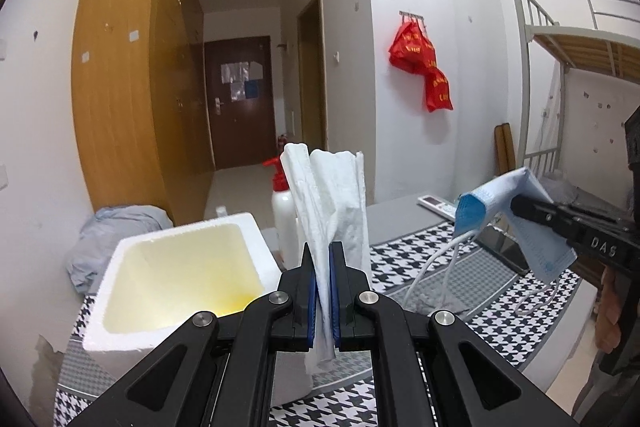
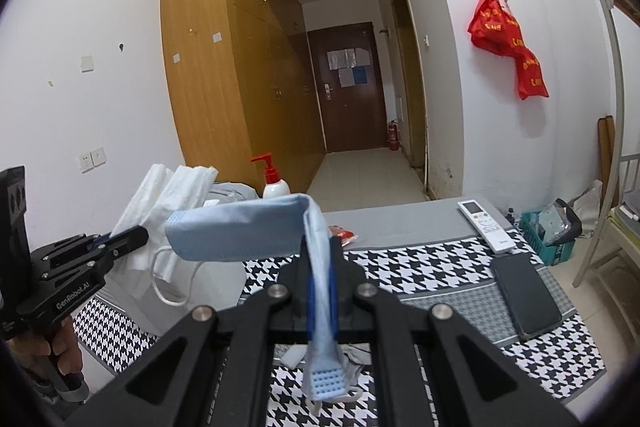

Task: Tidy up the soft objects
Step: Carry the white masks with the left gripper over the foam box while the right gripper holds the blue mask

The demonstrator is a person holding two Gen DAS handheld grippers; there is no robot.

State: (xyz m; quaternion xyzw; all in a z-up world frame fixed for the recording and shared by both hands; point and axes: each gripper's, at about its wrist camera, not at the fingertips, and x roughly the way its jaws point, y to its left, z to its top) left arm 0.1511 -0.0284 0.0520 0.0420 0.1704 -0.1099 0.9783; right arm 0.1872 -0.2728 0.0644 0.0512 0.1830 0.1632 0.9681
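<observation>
- Houndstooth cloth [image 2: 440,263] covers the table in a white-walled room.
- Left gripper [image 1: 323,259] pinches a white tissue [image 1: 336,195] upright, beside a foam box [image 1: 176,267].
- Right gripper [image 2: 320,263] clamps a blue mask [image 2: 240,235], raised above the cloth.
- Readable: "GenRobot.AI" on the left gripper, "DAS" on the right.

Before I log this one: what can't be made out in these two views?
- Foam box: near wall and floor hidden behind the left gripper, left wrist view.
- White tissue: lower end hidden behind the same gripper's arms.
- Blue mask: lower ear loop hidden behind the right gripper, right wrist view.
- Door papers: too small to read.
</observation>
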